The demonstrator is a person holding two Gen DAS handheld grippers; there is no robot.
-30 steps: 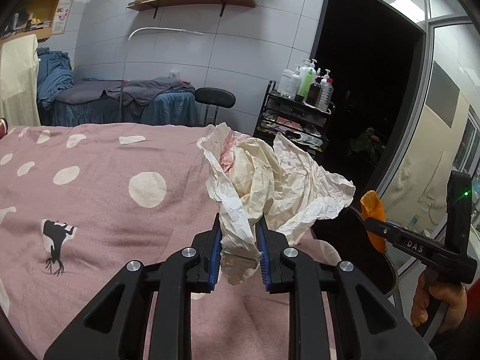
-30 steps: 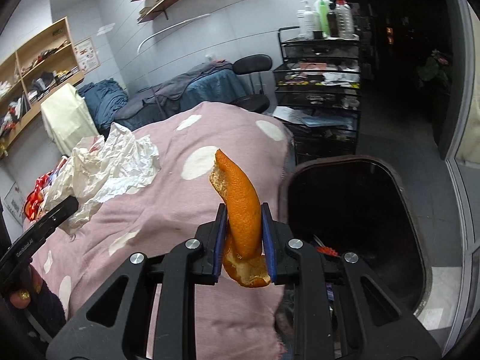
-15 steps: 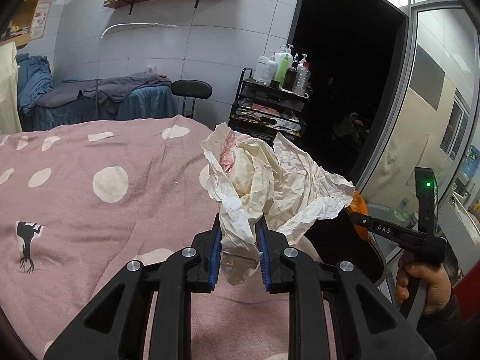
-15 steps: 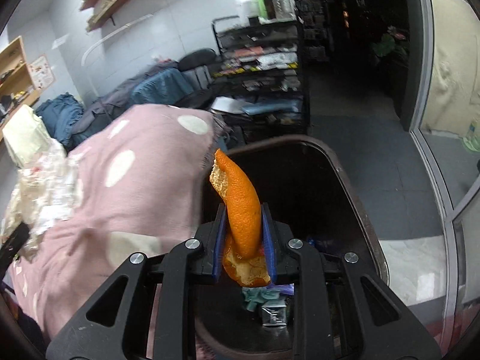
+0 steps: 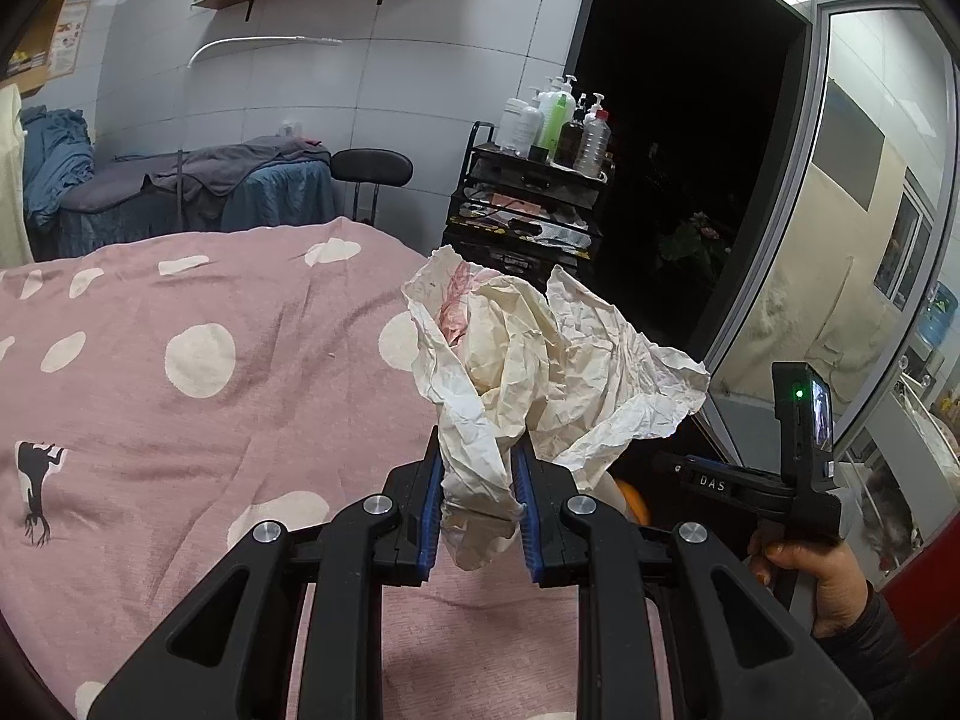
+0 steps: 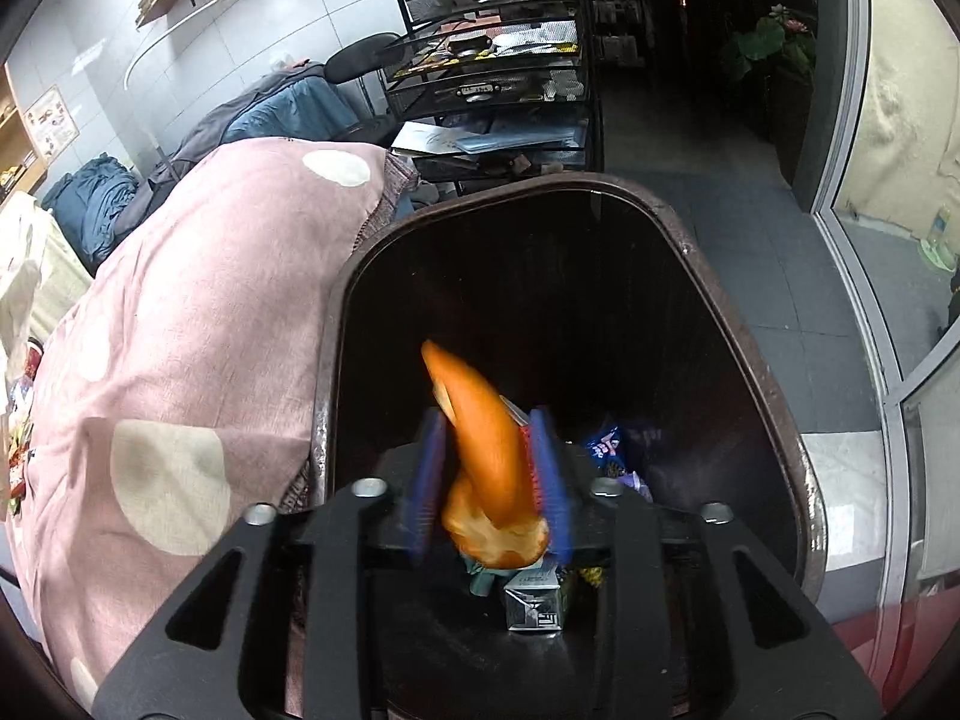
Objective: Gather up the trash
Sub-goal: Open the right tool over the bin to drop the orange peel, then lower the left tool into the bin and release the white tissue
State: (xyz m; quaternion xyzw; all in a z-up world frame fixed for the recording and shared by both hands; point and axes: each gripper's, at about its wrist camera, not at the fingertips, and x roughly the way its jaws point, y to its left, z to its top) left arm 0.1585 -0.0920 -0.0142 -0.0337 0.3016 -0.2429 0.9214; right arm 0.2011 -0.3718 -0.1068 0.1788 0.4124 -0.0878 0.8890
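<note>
A crumpled cream paper [image 5: 540, 360] with a pink stain stands up from my left gripper [image 5: 480, 462], which is shut on its lower end above the pink spotted bedspread [image 5: 180, 420]. My right gripper [image 6: 489, 450] hangs over the mouth of a dark brown trash bin [image 6: 738, 324]. Its jaws are opening, and a blurred orange peel [image 6: 486, 432] leans between them, clear of the left pad. In the left wrist view a bit of the orange peel [image 5: 636, 501] shows past the paper. A hand [image 5: 822, 576] holds the right tool there.
The bin holds a small carton [image 6: 534, 600] and a blue wrapper [image 6: 606, 444]. The bedspread [image 6: 198, 300] presses against the bin's left rim. A black wire trolley [image 6: 492, 60] with bottles stands behind. A glass door frame [image 6: 864, 180] runs along the right.
My right gripper went from above the bed to over the bin and sank towards it. Its jaws have parted and the peel has tipped. The left gripper shifted slightly, still gripping the paper.
</note>
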